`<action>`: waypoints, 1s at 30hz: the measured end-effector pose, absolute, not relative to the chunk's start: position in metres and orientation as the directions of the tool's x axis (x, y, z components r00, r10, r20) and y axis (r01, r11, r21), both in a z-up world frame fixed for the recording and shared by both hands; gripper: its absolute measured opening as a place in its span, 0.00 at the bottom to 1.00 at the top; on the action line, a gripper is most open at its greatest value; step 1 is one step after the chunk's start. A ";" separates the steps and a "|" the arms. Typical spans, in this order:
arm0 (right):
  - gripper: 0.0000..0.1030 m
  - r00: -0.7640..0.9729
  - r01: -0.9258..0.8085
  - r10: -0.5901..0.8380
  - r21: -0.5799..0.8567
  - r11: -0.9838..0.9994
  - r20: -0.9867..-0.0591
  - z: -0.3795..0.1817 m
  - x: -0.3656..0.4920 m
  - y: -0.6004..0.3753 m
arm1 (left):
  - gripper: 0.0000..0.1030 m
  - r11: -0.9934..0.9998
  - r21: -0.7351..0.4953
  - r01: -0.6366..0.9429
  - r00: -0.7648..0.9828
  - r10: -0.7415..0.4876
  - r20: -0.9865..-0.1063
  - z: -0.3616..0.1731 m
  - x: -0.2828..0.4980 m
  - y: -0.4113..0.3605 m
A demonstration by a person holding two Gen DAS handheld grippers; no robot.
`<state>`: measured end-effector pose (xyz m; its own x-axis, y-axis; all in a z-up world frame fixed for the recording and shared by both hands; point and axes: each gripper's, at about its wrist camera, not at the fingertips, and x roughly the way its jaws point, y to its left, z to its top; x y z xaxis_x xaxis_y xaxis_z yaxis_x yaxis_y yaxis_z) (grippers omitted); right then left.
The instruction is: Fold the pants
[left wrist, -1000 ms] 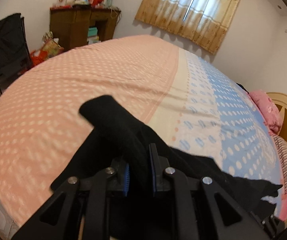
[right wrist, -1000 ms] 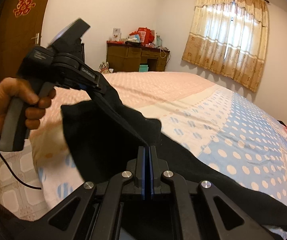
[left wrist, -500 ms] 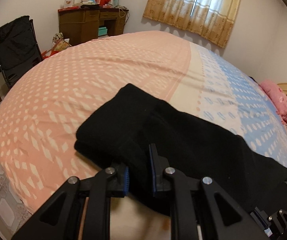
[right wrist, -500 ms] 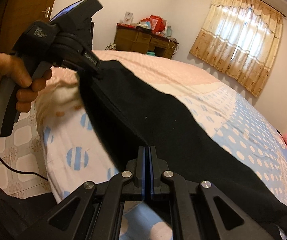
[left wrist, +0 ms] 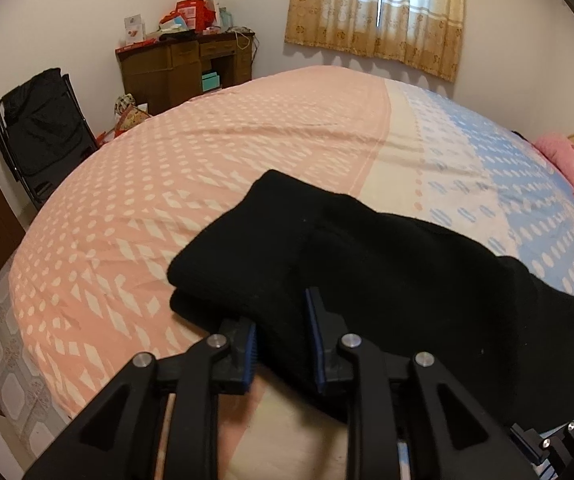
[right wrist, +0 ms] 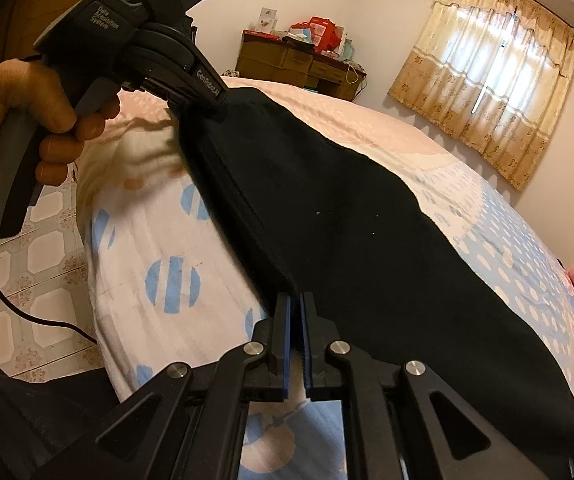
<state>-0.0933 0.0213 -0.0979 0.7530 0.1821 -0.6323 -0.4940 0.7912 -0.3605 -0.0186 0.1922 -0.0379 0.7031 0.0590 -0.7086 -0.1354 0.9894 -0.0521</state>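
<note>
Black two-finger grippers (left wrist: 283,336) (right wrist: 295,332) with blue pads and silver screws; the left unit, lettered "GenRobot.AI", has a grey handle, black cable, bare-skinned hand (right wrist: 19,120).

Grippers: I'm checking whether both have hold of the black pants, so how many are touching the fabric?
2. The left gripper straddles the black pants at their bunched end on the pink dotted bedsheet. The right gripper pinches the near edge; contact inside is partly hidden.
</note>
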 end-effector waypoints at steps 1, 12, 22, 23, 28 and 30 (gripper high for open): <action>0.06 0.757 -0.491 0.178 -0.367 0.790 -0.629 -0.099 -0.094 0.022 | 0.33 0.990 -0.024 -0.136 0.700 0.079 -0.710 -0.036 -0.018 0.191; 0.12 0.744 -0.488 0.233 -0.270 0.830 -0.626 -0.085 -0.097 0.014 | 0.61 0.965 0.061 -0.256 0.798 0.247 -0.550 0.019 -0.035 0.185; 0.54 0.877 -0.171 0.250 0.219 0.961 -0.409 0.019 -0.122 -0.159 | 0.62 0.983 0.027 -0.179 0.698 0.147 -0.701 -0.043 -0.011 0.147; 0.55 0.895 -0.086 0.194 0.273 0.958 -0.400 0.022 -0.127 -0.195 | 0.62 0.984 0.041 -0.173 0.704 0.153 -0.693 -0.043 -0.012 0.145; 0.54 0.907 0.318 -0.084 0.542 0.778 -0.412 0.004 -0.167 -0.367 | 0.66 0.985 0.072 -0.158 0.697 0.163 -0.698 -0.040 -0.013 0.141; 0.54 0.882 0.411 -0.143 0.586 0.699 -0.448 -0.009 -0.180 -0.411 | 0.67 0.985 0.081 -0.154 0.694 0.166 -0.701 -0.040 -0.010 0.140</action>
<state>-0.1795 -0.4110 -0.0094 0.8824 -0.1428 -0.4484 0.4107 0.6986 0.5859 -0.0104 0.1400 -0.0402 0.6940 0.1661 -0.7006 -0.1541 0.9847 0.0807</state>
